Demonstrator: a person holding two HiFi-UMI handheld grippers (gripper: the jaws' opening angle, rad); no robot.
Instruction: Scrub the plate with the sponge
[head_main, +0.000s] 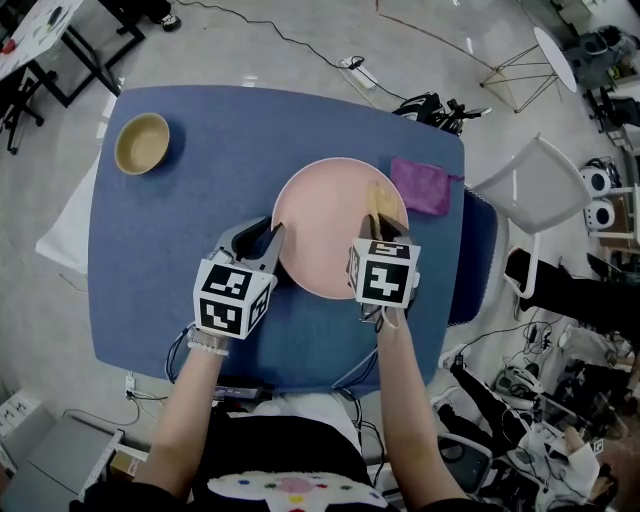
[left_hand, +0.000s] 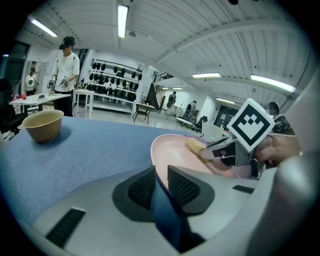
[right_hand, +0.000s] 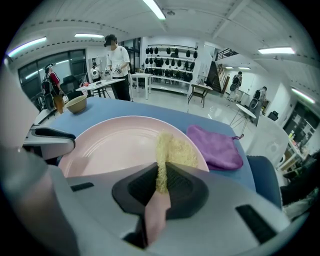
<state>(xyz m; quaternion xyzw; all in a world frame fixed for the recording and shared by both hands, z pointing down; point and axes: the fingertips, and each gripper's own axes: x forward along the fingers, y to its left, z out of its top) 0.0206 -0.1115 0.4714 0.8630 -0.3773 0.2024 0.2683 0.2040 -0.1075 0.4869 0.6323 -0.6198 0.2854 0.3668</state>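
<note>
A pink plate (head_main: 320, 215) lies in the middle of the blue table (head_main: 180, 260). My left gripper (head_main: 274, 238) is shut on the plate's left rim (left_hand: 159, 167). My right gripper (head_main: 384, 225) is shut on a thin yellow sponge (head_main: 378, 203), which rests on the right side of the plate. In the right gripper view the sponge (right_hand: 172, 152) stands on edge between the jaws and spreads out over the plate (right_hand: 115, 142). From the left gripper view the sponge (left_hand: 196, 145) and the right gripper (left_hand: 212, 150) show across the plate.
A purple cloth (head_main: 422, 184) lies just right of the plate, near the table's right edge. A tan bowl (head_main: 142, 143) sits at the far left corner. A white chair (head_main: 535, 190) stands to the right of the table. Cables run over the floor behind.
</note>
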